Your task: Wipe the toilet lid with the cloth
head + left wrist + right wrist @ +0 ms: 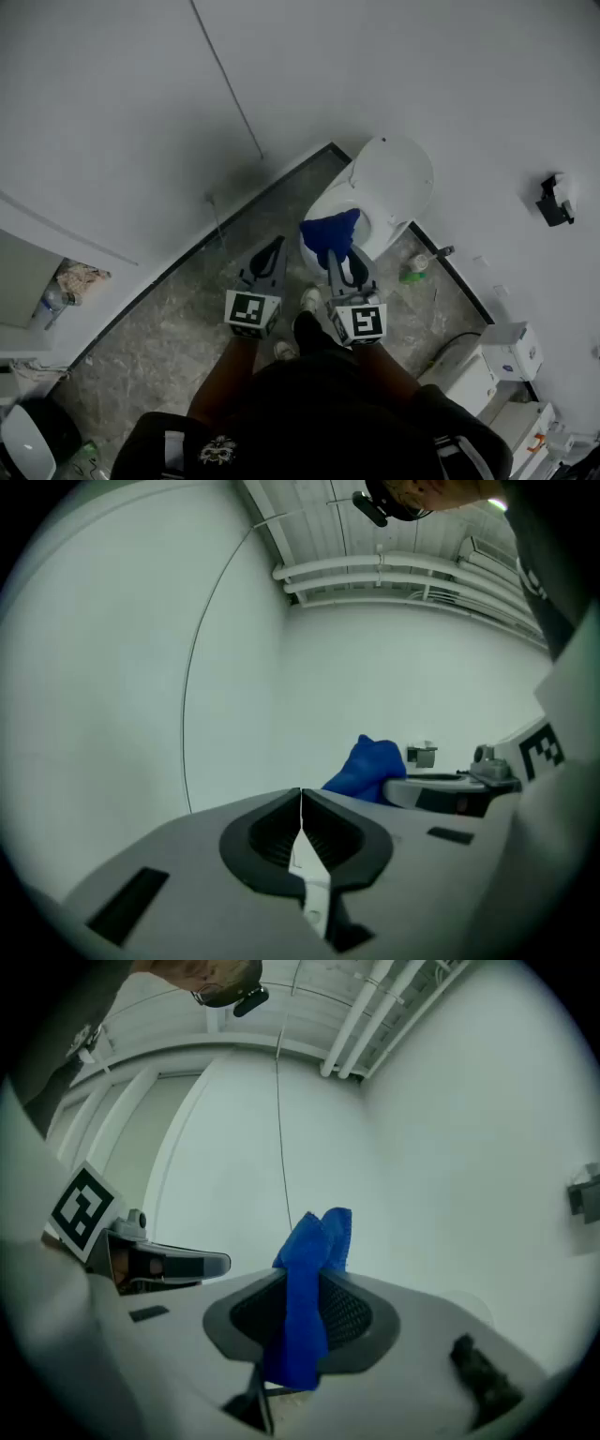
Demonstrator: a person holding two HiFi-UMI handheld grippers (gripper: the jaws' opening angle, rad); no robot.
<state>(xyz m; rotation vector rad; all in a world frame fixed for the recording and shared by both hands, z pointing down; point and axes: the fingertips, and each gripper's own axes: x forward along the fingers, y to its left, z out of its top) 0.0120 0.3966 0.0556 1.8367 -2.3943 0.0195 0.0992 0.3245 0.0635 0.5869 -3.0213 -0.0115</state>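
Two tools: right tool (302, 1290) pinches cloth (317, 1239), left tool (301, 799) closed.

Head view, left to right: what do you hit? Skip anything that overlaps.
clear bottle → left tool → blue cloth → green item on the floor → black wall fixture

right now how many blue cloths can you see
1. The blue cloth is clamped in the right gripper, at the front of the white toilet. Others may be hidden behind the person.
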